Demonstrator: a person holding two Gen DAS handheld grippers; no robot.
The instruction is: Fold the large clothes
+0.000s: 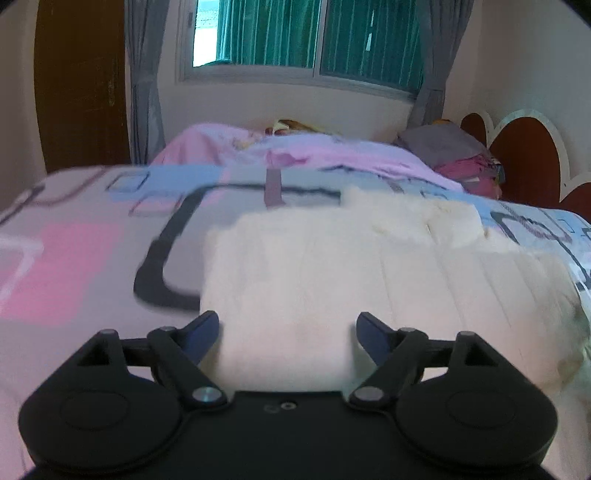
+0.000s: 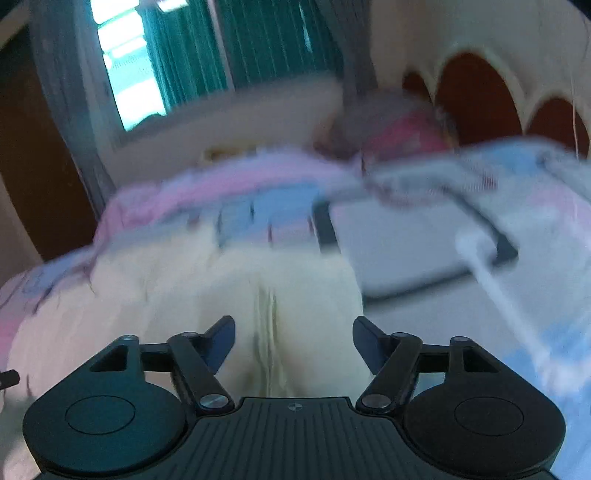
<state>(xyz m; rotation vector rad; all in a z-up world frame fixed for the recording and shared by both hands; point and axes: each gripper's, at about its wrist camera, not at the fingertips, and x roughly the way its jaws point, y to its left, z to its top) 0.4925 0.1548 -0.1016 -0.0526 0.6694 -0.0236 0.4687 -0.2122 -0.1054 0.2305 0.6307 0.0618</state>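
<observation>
A cream ribbed garment point(image 1: 369, 273) lies spread flat on the patterned bedspread point(image 1: 74, 258). In the left wrist view my left gripper point(image 1: 287, 328) hovers over its near left part, jaws wide apart, with cloth showing below the gap but nothing pinched. The same cream garment point(image 2: 207, 295) fills the lower left of the blurred right wrist view, with a lengthwise crease running toward the camera. My right gripper point(image 2: 293, 334) is open above that crease near the garment's right edge, its pads clear of the cloth.
A crumpled pink blanket point(image 1: 314, 155) lies along the far side of the bed. A grey pillow point(image 1: 443, 144) and pink bedding are stacked by the scalloped brown headboard point(image 1: 524, 158) at the right. Behind are a window with green blinds point(image 1: 314, 33) and a brown door point(image 1: 81, 81).
</observation>
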